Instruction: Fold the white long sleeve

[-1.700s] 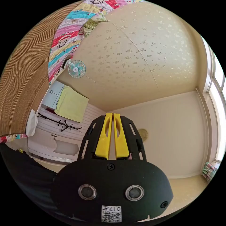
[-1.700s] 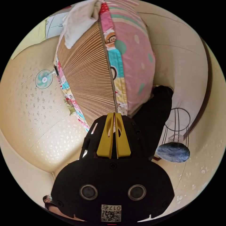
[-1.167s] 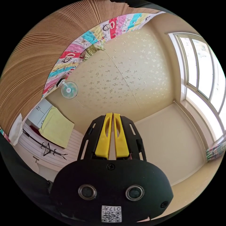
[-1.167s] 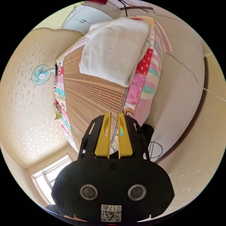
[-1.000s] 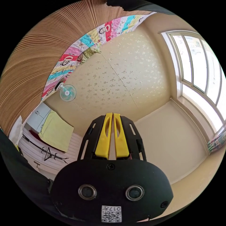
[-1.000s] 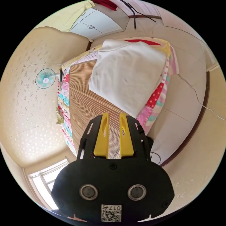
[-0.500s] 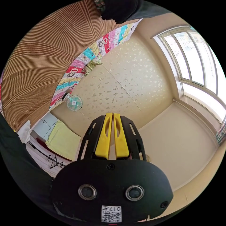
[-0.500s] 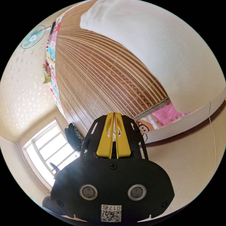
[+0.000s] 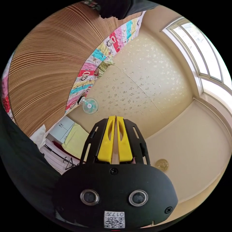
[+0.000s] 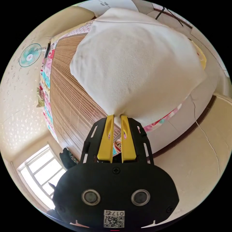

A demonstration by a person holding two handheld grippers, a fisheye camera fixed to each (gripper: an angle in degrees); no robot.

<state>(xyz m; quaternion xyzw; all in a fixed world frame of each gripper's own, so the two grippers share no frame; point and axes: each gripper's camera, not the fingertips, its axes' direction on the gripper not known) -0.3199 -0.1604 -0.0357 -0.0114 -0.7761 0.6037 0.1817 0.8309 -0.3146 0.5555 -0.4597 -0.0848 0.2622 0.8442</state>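
— Right gripper (image 10: 117,117), how do its jaws stand?
— Slightly parted, tips at the near edge of the white long sleeve (image 10: 135,62); I cannot tell whether they pinch it. That garment lies folded on the bamboo mat (image 10: 70,106).
— And the left gripper (image 9: 116,118)?
— Jaws pressed together, holding nothing, pointed up at the ceiling (image 9: 145,79).
— Any writing?
— Code stickers on both gripper bodies, too small to make out. Beyond, the cartoon quilt (image 9: 101,55) and a wall fan (image 9: 90,105).

No wording can be made out on the white long sleeve (image 10: 135,62), the patchwork quilt (image 9: 96,65) or elsewhere.
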